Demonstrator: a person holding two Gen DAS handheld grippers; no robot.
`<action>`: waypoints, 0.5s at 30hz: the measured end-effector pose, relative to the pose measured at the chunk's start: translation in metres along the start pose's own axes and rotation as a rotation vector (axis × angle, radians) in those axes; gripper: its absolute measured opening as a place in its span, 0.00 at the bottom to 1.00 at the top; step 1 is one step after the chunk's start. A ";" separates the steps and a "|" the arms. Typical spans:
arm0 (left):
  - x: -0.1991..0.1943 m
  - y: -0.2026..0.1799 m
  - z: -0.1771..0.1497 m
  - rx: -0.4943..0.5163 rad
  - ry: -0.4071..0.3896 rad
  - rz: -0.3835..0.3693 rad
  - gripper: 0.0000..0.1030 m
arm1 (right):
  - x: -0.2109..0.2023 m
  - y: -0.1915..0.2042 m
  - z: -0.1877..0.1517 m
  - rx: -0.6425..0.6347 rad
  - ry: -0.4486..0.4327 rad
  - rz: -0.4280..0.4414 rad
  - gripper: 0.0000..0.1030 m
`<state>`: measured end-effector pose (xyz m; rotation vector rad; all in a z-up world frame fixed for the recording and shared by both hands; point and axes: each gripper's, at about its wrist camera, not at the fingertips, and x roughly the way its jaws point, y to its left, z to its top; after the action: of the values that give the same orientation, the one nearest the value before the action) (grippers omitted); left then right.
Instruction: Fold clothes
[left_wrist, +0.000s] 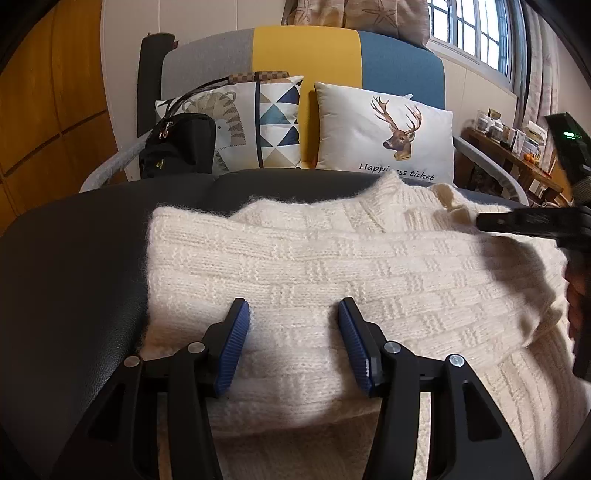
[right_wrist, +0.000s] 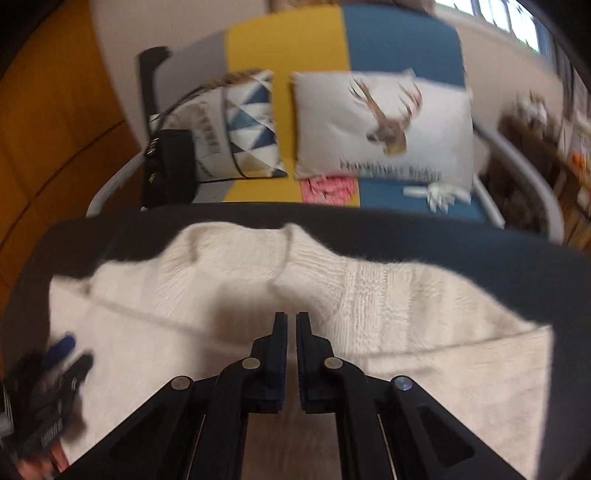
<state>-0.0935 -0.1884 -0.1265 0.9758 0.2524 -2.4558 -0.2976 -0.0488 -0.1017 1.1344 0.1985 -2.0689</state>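
Observation:
A cream knitted sweater lies partly folded on a dark padded surface, its collar toward the far edge. My left gripper hovers over the sweater's near left part, its blue pads wide apart with only knit fabric below them. My right gripper is above the sweater's middle, just below the collar, with its jaws shut and nothing between them. In the left wrist view the right gripper reaches in from the right edge near a fold by the collar. The right wrist view is blurred and shows the left gripper at the lower left.
Behind the dark surface stands a grey, yellow and blue sofa with a deer cushion, a triangle-patterned cushion and a black bag. A pink cloth lies on its seat. A cluttered wooden shelf is on the right.

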 end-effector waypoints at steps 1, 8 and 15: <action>0.000 0.000 0.000 0.003 -0.002 0.004 0.52 | 0.008 -0.004 0.003 0.002 0.009 -0.003 0.04; 0.001 0.003 -0.002 -0.009 -0.014 -0.006 0.52 | 0.033 -0.022 0.022 0.025 -0.021 -0.078 0.00; 0.001 0.002 -0.003 -0.013 -0.017 -0.006 0.52 | 0.022 -0.016 0.030 0.032 -0.050 -0.026 0.07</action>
<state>-0.0908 -0.1894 -0.1294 0.9494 0.2660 -2.4637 -0.3359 -0.0631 -0.1038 1.1026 0.1574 -2.1282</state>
